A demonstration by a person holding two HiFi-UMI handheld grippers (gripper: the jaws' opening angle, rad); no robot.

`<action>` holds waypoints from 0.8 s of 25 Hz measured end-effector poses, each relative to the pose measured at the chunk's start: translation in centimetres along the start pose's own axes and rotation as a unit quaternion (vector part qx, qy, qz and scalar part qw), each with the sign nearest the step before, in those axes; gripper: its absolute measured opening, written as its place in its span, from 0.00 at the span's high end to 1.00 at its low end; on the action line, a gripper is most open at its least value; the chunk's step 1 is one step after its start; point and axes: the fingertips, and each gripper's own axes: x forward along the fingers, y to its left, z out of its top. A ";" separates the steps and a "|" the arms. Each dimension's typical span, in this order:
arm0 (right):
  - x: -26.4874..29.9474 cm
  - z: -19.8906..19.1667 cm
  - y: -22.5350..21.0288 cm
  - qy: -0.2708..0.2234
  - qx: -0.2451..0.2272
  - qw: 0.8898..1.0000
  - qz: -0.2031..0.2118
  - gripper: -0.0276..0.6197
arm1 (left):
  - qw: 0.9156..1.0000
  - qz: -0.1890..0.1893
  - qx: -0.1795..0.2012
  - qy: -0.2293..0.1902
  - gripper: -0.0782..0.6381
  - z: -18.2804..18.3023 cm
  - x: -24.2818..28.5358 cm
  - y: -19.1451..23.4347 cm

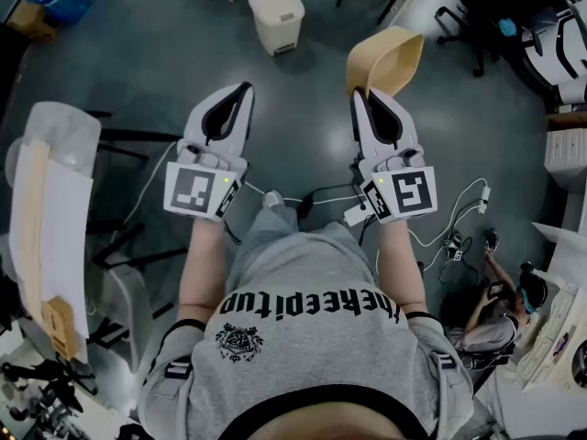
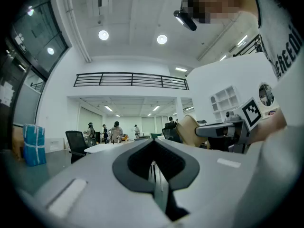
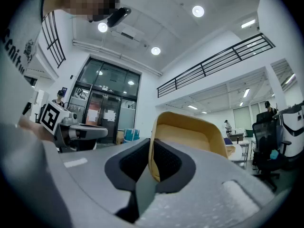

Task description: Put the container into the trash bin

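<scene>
**Container (image 1: 385,60) in the claw, bin not yet reached**

Pinched by one side wall in the right gripper (image 1: 368,93), jaws pressed onto the thin rim and the open hollow turned toward the gripper's own camera. Held up in the air, well above the floor (image 1: 138,53), with most of the body jutting past the jaw tips. Well apart from the trash bin (image 1: 277,15), standing on that floor farther ahead and off to the left of the held piece.

Nothing between the jaws of the left gripper (image 1: 244,90): pressed together, carried alongside at about the same height.

Judged about halfway: pick-up done, carry under way, drop not begun. Left to do: bring the container over the bin's top, then spread the jaws and let go. Seems lidded; cannot tell from here how that top opens, so possibly a push needed first.

Tan, matte, thin-walled; a shallow rectangular tray with rounded corners and flaring sides, empty inside. Probably light and a little springy, likely moulded pulp or thin plastic, though not certain from the look alone. Gripped between dark, finely ribbed pads (image 3: 167,161) set in a smooth pale grey shell. Bin cream-white, boxy with softened corners. Floor dark grey, smooth, faintly glossy.
</scene>
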 end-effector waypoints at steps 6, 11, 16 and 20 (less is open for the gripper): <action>1.9 -0.3 1.2 0.000 -0.001 1.000 -0.002 0.92 | 1.000 -0.004 -0.003 -0.001 0.87 -0.5 -0.1 2.2; 3.1 -0.5 1.5 0.001 -0.001 1.000 -0.010 0.92 | 1.000 -0.007 -0.005 -0.003 0.87 -0.7 0.1 3.6; 4.1 -0.8 2.2 0.001 -0.003 1.000 -0.016 0.92 | 1.000 -0.012 -0.005 -0.006 0.87 -0.9 -0.1 5.1; 4.4 -0.6 2.9 -0.007 0.001 1.000 -0.017 0.92 | 1.000 -0.017 -0.003 -0.009 0.87 -1.1 -0.7 5.8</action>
